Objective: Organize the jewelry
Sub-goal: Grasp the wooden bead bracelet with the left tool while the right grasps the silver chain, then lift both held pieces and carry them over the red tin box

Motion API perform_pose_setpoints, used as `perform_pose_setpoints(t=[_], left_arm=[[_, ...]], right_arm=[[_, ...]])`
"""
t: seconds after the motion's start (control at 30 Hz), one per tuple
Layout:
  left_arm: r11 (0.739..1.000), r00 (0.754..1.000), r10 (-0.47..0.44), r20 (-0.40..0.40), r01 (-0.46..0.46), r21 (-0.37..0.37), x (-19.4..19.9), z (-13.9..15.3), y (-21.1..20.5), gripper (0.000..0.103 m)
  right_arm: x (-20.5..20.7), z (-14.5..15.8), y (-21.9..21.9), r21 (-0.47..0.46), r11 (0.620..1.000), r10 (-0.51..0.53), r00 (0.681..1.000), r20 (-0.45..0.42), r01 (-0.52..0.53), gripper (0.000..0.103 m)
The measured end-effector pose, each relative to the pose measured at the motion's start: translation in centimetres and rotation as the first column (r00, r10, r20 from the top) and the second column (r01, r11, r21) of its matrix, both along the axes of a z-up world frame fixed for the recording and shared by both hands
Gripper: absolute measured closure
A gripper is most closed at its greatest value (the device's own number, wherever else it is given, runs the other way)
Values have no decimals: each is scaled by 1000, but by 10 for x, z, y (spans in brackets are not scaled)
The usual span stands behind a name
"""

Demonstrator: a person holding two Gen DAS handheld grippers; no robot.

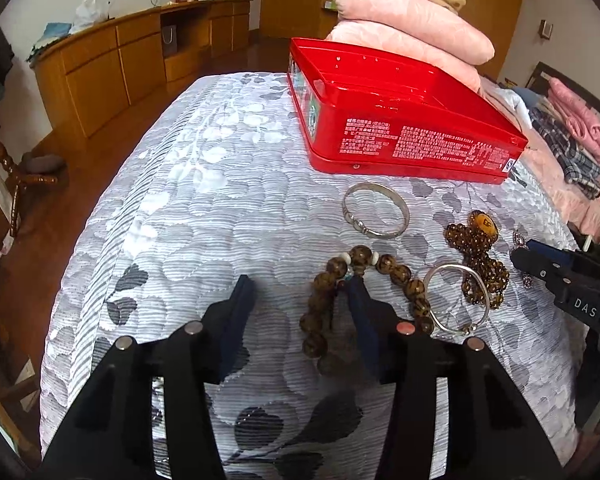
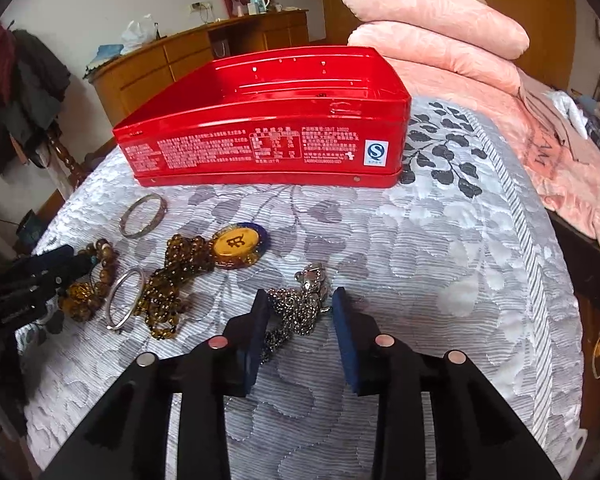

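Your right gripper [image 2: 300,312] is open around the silver chain [image 2: 300,308] on the bedspread [image 2: 420,260]. Squeeze, then lift it into the red tin [image 2: 260,152]. Your left gripper [image 1: 300,300] waits open by the wooden beads [image 1: 340,288].

A bed is covered by a grey-and-white quilted bedspread [image 1: 220,208] with a leaf pattern. On it, toward the far side, an open red tin [image 2: 268,136] is set. In front of the tin, jewelry is spread — a silver bangle [image 1: 375,210], a large-bead wooden bracelet [image 1: 380,276], a thinner silver bangle [image 1: 458,300], an amber bead necklace [image 2: 172,280] with an oval pendant [image 2: 236,250], and a heaped silver chain [image 2: 300,304]. Behind the tin, folded pink blankets [image 1: 404,24] are stacked.
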State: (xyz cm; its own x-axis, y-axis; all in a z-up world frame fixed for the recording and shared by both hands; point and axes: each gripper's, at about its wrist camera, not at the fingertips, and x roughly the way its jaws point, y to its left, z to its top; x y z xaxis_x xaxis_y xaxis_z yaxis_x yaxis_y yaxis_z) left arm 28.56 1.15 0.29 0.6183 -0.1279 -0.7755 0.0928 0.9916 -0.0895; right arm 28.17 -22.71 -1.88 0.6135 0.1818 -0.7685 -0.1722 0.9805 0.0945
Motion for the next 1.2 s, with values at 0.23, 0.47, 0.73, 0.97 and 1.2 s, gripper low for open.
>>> perform_pose_setpoints(t=[0.23,0.47,0.73,0.97,1.2], left_arm=[[994,1000,-1,5,1,-108,-4,1,13,93],[983,999,-18,47,26,-180,-16,17,14,93],[976,993,-52,109,74,-204,-27,41,4,93],[970,980,-80,180,118,-210,-36,67,-7,93],[971,970,-83,229,130,-201,-31,85,-16,93]], right_arm=[[-9,5,-3,42,999,-12,1000,11,11,87],[-22,19,-8,73,997,-12,999,38,9,94],[-32,39,-12,115,993,3,997,77,-11,94],[-38,58,-18,116,993,2,993,119,-16,94],[-34,73,-17,104,994,-1,989,145,-14,94]])
